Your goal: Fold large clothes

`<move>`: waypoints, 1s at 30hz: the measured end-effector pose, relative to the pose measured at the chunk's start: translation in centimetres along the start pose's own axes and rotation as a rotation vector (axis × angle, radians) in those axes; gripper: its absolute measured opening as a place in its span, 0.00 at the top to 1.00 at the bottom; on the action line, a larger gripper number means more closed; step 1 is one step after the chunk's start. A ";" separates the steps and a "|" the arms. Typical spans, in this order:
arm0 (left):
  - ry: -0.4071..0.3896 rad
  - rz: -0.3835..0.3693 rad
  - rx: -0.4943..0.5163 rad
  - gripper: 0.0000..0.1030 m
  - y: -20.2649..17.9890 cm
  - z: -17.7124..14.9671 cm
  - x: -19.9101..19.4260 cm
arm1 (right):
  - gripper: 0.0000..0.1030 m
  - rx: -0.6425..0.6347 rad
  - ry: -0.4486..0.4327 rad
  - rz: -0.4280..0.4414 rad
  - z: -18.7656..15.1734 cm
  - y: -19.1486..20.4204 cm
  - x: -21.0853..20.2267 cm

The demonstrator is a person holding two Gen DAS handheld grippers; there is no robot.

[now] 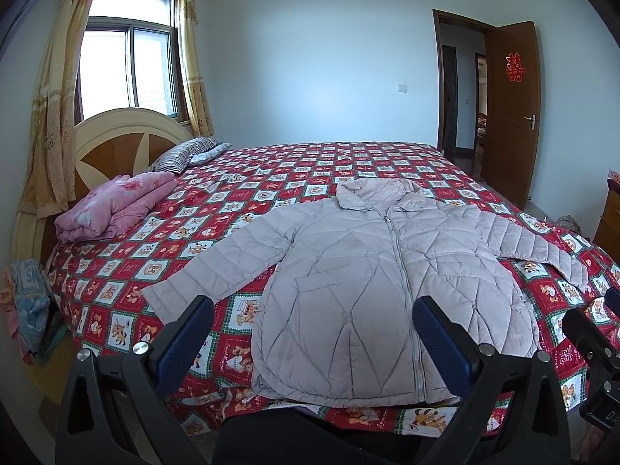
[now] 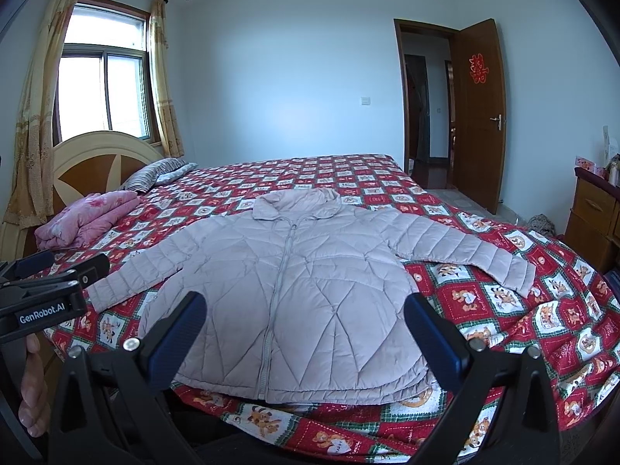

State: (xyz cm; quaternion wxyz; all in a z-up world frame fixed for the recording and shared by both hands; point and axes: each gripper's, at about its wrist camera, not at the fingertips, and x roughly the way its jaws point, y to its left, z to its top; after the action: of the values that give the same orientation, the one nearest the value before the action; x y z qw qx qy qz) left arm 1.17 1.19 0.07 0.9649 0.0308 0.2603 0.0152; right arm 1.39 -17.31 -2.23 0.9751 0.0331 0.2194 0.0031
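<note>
Jacket (image 1: 372, 283) lies flat, zipped, on the bed (image 1: 302, 162) ahead of us; we hold both grippers, left (image 1: 314, 333) and right (image 2: 304, 325), jaws apart, above its hem, touching nothing.

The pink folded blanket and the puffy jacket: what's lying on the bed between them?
Nothing but bare bedspread. In both views, only the red patterned cover separates the pink blanket from the jacket, whose sleeve reaches toward the blanket without touching.

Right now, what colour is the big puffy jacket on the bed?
The jacket is pale pinkish-lilac with a grey zip, seen best in the right wrist view.
</note>
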 end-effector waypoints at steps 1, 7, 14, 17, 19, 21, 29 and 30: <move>0.000 0.001 0.001 0.01 0.0 0.0 0.0 | 0.00 0.000 0.001 0.002 -0.1 0.1 0.0; 0.001 0.002 0.000 0.01 0.0 0.0 0.0 | 0.00 0.003 0.008 0.012 -0.3 0.3 0.1; 0.011 -0.003 0.004 0.01 -0.1 -0.2 0.3 | 0.00 0.007 0.012 0.018 -0.1 0.2 0.2; 0.028 -0.011 0.009 0.01 0.0 -0.5 0.9 | 0.00 -0.002 0.020 0.036 -0.1 0.2 0.7; 0.039 -0.017 0.018 0.01 -0.1 -0.6 1.5 | 0.00 -0.006 0.033 0.048 -0.2 0.0 1.3; 0.045 -0.015 0.021 0.01 0.0 -0.7 2.2 | 0.00 0.000 0.046 0.083 -0.5 -0.5 1.9; 0.072 0.035 0.015 0.01 1.1 -0.6 6.8 | 0.00 0.057 0.099 0.010 -1.3 -5.1 6.3; 0.072 0.043 0.018 0.01 1.2 -0.5 7.5 | 0.00 0.073 0.107 -0.012 -1.3 -6.2 7.1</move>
State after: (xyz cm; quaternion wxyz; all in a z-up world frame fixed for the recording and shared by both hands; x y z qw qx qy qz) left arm 7.42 2.79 -4.04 0.9541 0.0446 0.2942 0.0345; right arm 7.15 -23.23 -6.84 0.9600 0.0671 0.2715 -0.0089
